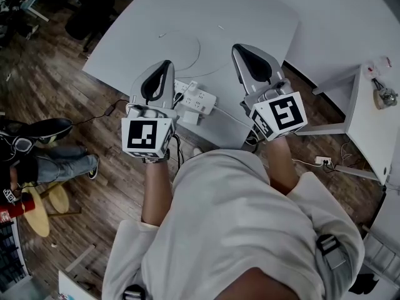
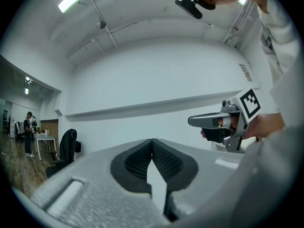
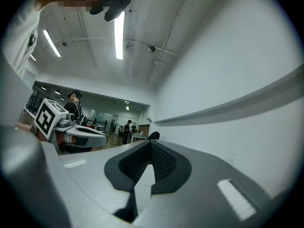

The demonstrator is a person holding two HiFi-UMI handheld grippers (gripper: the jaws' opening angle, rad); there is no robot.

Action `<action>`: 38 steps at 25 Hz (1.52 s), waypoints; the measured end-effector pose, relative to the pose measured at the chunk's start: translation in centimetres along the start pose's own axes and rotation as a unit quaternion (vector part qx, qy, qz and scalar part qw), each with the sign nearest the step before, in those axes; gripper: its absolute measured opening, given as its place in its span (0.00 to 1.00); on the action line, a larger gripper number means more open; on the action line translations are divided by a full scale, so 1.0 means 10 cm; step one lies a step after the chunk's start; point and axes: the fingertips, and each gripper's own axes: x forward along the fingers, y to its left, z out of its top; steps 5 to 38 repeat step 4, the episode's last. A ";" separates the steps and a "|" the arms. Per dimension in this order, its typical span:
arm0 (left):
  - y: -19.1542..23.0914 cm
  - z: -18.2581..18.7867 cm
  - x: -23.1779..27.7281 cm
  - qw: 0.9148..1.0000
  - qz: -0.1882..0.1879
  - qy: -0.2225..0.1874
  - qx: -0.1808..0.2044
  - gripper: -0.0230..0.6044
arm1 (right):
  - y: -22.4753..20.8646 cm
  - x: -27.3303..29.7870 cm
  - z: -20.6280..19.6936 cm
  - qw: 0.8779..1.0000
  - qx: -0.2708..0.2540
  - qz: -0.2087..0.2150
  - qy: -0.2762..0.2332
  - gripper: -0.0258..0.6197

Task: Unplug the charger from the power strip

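The pale grey tabletop (image 1: 250, 11) fills the head view from 10 to 2 o'clock, and the task's gear sits near its close edge, probably so it is within easy reach. The person's two hands hold the tools level above that edge, one on each side of the work.

The left grey two-jaw gripper with black pads (image 1: 164, 67) (image 2: 152, 141) has its jaws pressed together with nothing between them. The right matching gripper (image 1: 240, 50) (image 3: 150, 144) is likewise closed and empty. Each gripper view shows only wall and ceiling, so both point out over the table and not down at it. This looks like a ready stance before any reach.

The white oblong power strip (image 1: 200, 99) lies flat on the table between the grippers, at 4 o'clock from the left tips. The small white charger block (image 1: 190, 89) appears to be seated in the strip's 9 o'clock end, so the unplugging looks not yet begun. Its exact socket is too small to tell.
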 end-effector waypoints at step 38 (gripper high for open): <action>-0.04 0.02 -0.01 1.000 -0.005 0.002 -0.001 0.04 | 0.02 -0.02 0.04 1.000 0.001 -0.001 -0.002 0.04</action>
